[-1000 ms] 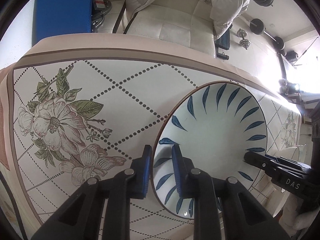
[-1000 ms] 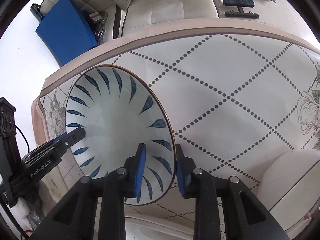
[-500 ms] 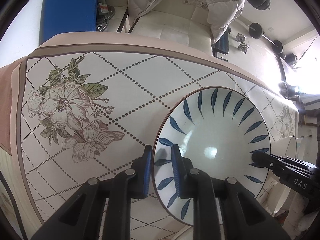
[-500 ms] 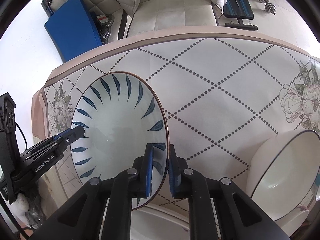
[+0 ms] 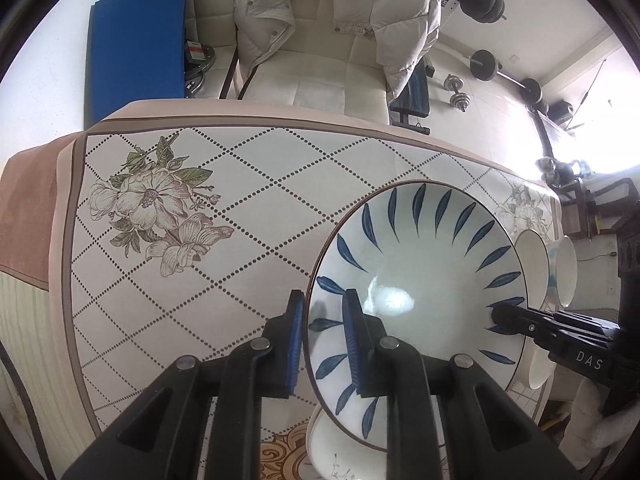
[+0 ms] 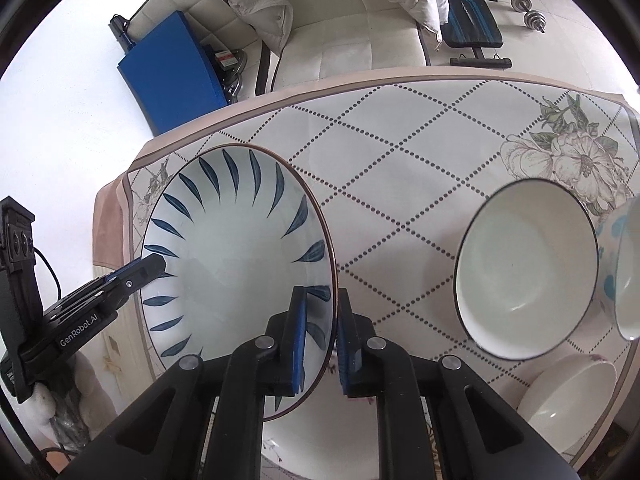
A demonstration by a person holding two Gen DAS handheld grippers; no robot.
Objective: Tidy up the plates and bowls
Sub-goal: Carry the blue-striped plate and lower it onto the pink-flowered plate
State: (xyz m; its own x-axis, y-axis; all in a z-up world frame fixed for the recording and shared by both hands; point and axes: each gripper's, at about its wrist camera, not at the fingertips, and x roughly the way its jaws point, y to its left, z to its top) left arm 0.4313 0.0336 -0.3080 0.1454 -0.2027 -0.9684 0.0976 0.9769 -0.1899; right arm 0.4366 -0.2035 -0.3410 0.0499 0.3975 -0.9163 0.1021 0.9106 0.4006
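Both hand-held grippers and the plate (image 5: 416, 280) have risen since the earlier frame; more of the desk (image 5: 248, 184) shows beneath, and the white bowl (image 6: 528, 268) has come into the right view.

Left hand-held gripper (image 5: 322, 336): nearly closed, pads pinching the plate's rim on its near left edge. Right hand-held gripper (image 6: 320, 336): likewise nearly closed on the opposite rim, one pad inside, one outside. Plate hangs clear of the desk between the two, just ahead of the fingertips, above another white dish (image 6: 320, 452) directly below.

Handling (judgement): glazed ceramic, so stiff, fairly heavy, slick and breakable. Thin rim is the only purchase; opposed rim grips look right. Uneven lift could tilt it and let it slip. White bowl sits ahead and to the right of the right hand-held gripper.
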